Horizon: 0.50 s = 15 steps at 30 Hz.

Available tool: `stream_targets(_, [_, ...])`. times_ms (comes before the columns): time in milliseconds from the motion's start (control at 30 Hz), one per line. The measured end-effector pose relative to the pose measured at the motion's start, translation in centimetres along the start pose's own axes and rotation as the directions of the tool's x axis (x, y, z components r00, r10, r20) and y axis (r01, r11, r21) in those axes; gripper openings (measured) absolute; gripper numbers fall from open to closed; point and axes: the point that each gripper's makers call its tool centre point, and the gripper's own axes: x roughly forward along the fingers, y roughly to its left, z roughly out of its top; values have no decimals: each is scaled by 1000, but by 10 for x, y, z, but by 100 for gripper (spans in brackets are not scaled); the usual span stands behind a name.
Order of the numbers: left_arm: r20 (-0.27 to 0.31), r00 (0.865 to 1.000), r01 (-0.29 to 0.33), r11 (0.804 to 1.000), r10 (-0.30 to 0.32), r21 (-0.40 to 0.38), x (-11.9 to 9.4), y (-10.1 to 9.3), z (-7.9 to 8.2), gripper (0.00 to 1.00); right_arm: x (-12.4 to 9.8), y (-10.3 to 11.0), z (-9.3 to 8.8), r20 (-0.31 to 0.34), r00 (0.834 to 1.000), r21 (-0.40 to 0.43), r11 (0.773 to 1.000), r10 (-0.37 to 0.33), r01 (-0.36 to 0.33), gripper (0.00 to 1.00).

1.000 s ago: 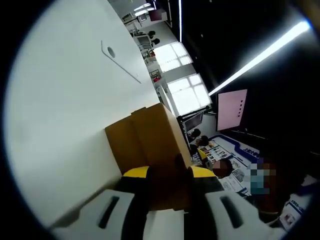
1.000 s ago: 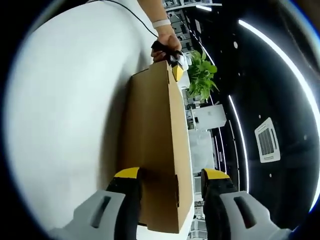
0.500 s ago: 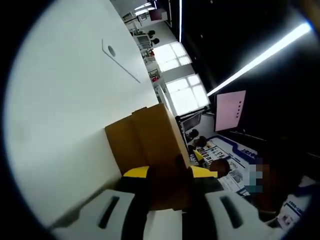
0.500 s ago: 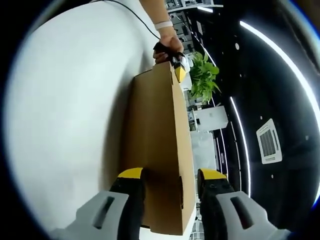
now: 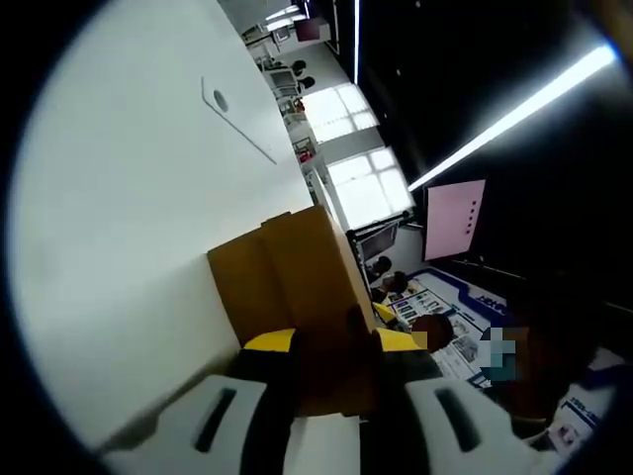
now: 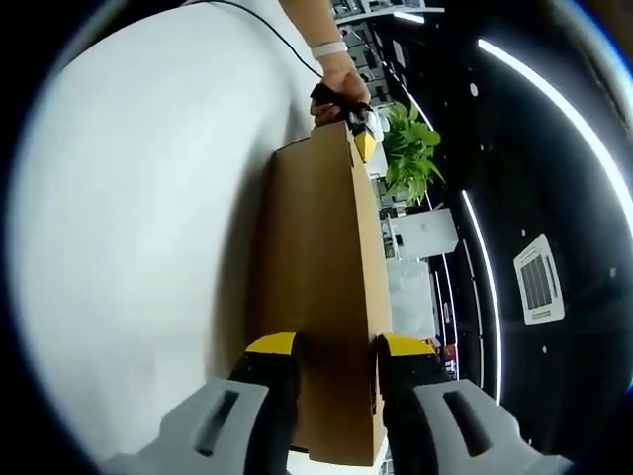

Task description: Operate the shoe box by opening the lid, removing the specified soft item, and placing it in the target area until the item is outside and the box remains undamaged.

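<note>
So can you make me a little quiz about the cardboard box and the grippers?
1. True or false: the cardboard box sits on a white table.
2. What grows behind the far end of the box in the right gripper view? A) a green plant B) a red flower C) a cactus
3. Fill in: the right hand-held gripper has its jaws on either side of the box's ____ edge.

Key: 1 true. 2 A, the green plant. 3 near.

Bright ceiling strips [image 5: 514,104], window glare [image 5: 361,148], fisheye-warped edges.
</note>
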Motion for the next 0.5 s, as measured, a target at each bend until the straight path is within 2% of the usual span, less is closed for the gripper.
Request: stream_targets(500, [0, 1000, -1, 1000, 1, 4, -1, 0, 2, 29, -1, 1, 0, 8, 1000, -9, 1000, -3, 3, 30])
